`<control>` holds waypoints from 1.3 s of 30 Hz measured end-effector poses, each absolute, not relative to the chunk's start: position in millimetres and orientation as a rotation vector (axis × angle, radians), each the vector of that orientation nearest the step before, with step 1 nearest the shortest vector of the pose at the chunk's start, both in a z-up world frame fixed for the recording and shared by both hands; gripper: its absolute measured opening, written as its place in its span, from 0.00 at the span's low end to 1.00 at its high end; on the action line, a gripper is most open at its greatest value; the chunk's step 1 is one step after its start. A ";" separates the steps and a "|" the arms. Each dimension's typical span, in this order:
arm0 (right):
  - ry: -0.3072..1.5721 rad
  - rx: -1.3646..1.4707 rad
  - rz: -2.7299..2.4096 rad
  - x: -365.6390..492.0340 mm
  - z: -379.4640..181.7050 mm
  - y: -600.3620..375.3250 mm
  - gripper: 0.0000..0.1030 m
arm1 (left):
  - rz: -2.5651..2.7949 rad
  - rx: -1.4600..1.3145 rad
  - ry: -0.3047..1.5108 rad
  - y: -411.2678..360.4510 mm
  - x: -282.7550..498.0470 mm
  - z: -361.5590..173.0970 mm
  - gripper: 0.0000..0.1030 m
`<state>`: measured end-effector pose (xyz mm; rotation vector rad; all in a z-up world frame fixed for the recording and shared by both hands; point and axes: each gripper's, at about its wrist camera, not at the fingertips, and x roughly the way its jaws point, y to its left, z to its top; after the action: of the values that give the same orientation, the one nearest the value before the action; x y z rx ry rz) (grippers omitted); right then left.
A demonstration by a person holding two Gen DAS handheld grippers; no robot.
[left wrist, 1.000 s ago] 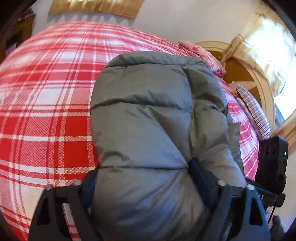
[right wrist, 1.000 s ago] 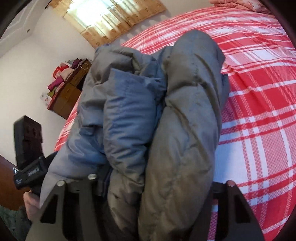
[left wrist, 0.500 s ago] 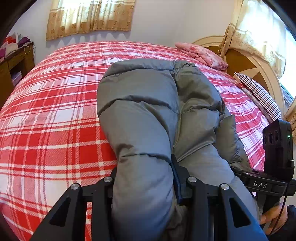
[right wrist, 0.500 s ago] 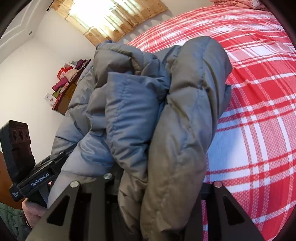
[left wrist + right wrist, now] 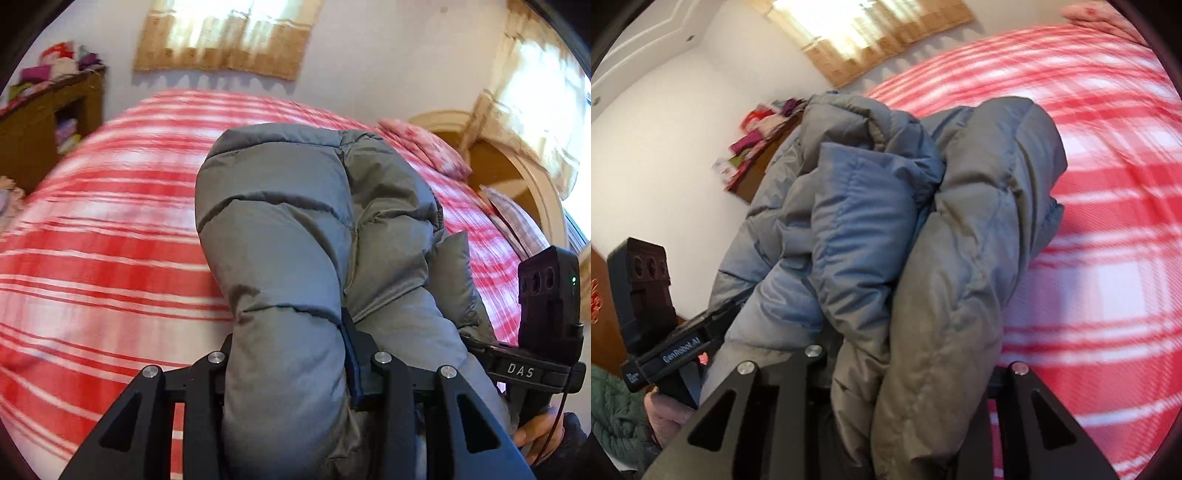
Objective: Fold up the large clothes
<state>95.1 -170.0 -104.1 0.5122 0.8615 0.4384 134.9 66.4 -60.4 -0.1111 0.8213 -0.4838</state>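
- Left hand-held gripper (image 5: 288, 373): jaws pinching a thick quilted fold of the grey puffer jacket (image 5: 295, 221). Only one padded roll between the jaws; rest of bundle bulging out to the right, outside the grip.
- Jacket bunched and held up off the red plaid bed (image 5: 103, 229); whether any far end touches the cover, not visible.
- Risk: slick shell and springy filling, likely to creep out of the pinch under a sideways tug. Cause: grip on puffed bulk, not on a seam or hem.
- Background smeared in both views, so rig apparently swinging. Risk: loose layers flopping open mid-swing, fold lines lost.
- Right hand-held gripper (image 5: 908, 373): jaws clamped on a wad of several layers of the jacket (image 5: 960, 221), bluish lining and grey shell together. Jaws set wider than on the left.
- Risk: uneven layers in one bite; inner layer may slide free while outer stays, leaving a twisted heap on landing.
- Risk: both grips near each other on one lump, so no edge stretched flat; setting down like this likely gives a mound, not a neat fold.
- Risk: the two devices close together in both views; knock between them possible if hands converge further.
- Pink pillow (image 5: 424, 147) at bed head well apart from the jacket; little snag risk there.
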 end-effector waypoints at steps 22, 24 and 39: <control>0.888 0.258 0.822 336.6 -114.6 77.1 0.27 | 0.091 -0.214 0.771 274.9 259.6 -69.4 0.39; 0.942 0.304 0.808 350.0 -136.9 71.8 0.27 | 0.111 -0.183 0.785 270.7 266.8 -80.3 0.39; 0.776 0.162 0.494 327.0 -75.9 -8.9 0.46 | 0.149 -0.088 0.750 255.2 258.8 -104.6 0.46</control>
<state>327.0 -8.9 -75.9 0.1615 0.7763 0.4943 258.8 255.2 -104.6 -0.0878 0.7503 0.1493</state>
